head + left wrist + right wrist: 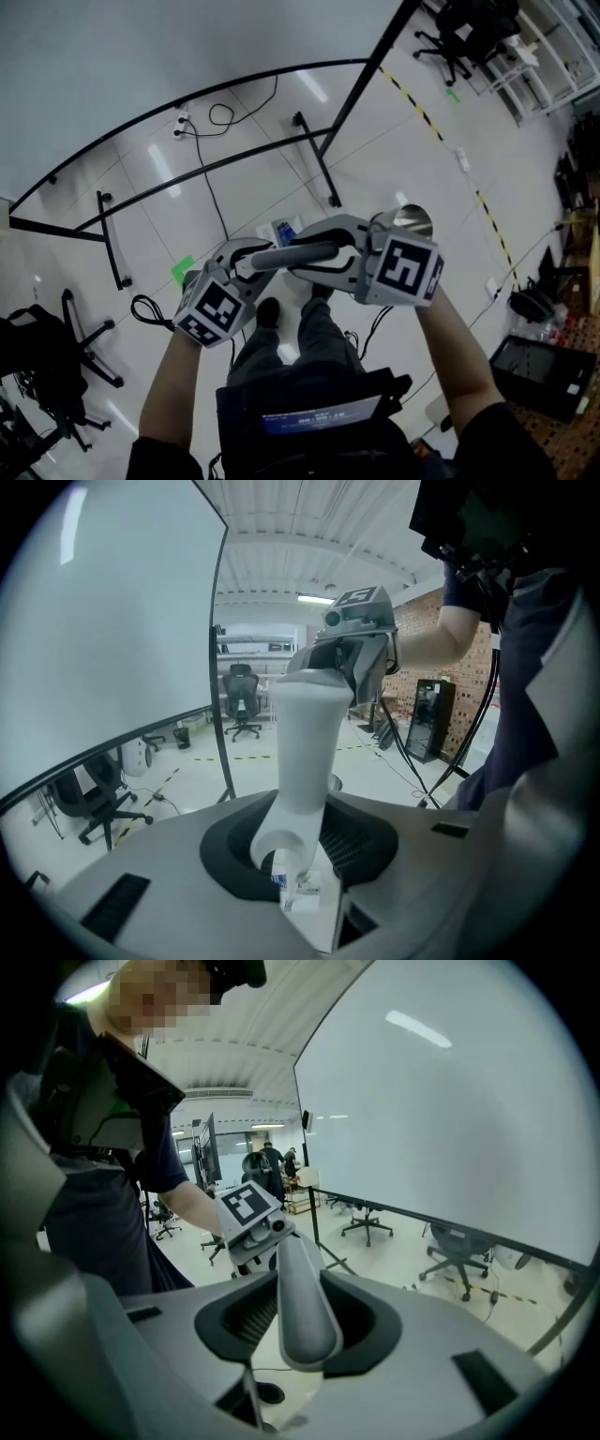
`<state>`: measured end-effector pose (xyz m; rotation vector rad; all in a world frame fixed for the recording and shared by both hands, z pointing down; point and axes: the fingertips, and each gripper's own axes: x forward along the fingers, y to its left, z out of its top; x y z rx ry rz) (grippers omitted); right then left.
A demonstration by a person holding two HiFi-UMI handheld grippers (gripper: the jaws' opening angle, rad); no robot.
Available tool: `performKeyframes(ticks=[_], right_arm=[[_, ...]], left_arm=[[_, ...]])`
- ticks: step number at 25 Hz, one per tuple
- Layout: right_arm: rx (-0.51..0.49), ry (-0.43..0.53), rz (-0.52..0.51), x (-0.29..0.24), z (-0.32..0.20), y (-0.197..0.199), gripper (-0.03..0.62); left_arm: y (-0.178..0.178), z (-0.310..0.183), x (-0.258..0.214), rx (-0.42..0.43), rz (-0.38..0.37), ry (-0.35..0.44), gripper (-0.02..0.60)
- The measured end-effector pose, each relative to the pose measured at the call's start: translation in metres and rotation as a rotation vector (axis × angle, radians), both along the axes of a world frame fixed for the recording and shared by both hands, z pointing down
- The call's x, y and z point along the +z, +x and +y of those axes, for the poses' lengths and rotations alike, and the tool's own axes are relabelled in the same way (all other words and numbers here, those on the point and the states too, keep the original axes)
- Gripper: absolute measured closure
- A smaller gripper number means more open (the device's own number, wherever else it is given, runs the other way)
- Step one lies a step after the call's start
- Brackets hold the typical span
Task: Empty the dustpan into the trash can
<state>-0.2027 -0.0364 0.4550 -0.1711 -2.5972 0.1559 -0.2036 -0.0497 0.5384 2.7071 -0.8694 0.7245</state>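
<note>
Dustpan: its grey handle (292,255) lies level in the air in front of the person's body, carried at both ends. Just beyond the handle in the head view is a white shape with blue-and-white scraps (284,231), probably the pan and its load hanging beneath. The left gripper view shows the same scraps through the gap under the handle. The rest of the pan is hidden.

Left gripper (246,264): jaws clamped on the handle end that has the hanging hole. Right gripper (330,251): jaws clamped on the opposite, rounded end. The two grippers face each other, both angled slightly downward.

A shiny metal cylinder (412,220) stands on the floor just past the right gripper. It is judged to be the trash can, though only its top shows.

Step in hand, as judged: carrying the loaded pan to the can. Recommended practice:
- Keep both ends at equal height so the load does not slide out.
- Bring the pan squarely over the can's mouth before any tilt.
- Tip slowly, with both grips firm
</note>
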Motion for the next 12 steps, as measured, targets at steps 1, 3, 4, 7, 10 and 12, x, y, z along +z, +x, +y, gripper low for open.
performKeyframes(ticks=[1, 3, 4, 7, 10, 12], right_arm=[[-0.006, 0.003, 0.000, -0.003, 0.001, -0.001, 0.443], [-0.015, 0.010, 0.003, -0.009, 0.002, -0.002, 0.444], [-0.019, 0.014, 0.002, -0.013, 0.003, -0.003, 0.444], [-0.025, 0.029, -0.017, -0.030, 0.003, -0.003, 0.442], [-0.028, 0.051, -0.025, -0.045, 0.002, -0.003, 0.442], [-0.032, 0.063, -0.025, -0.052, 0.004, -0.005, 0.442]], left_arm=[[-0.001, 0.000, -0.004, -0.003, -0.005, 0.004, 0.484], [-0.004, 0.001, -0.012, -0.018, -0.007, 0.009, 0.485], [-0.005, 0.001, -0.016, -0.023, -0.008, 0.013, 0.484], [-0.006, 0.001, -0.032, -0.024, -0.016, 0.045, 0.485], [-0.007, -0.001, -0.045, -0.014, -0.027, 0.070, 0.483], [-0.009, 0.000, -0.054, -0.017, -0.026, 0.077, 0.485]])
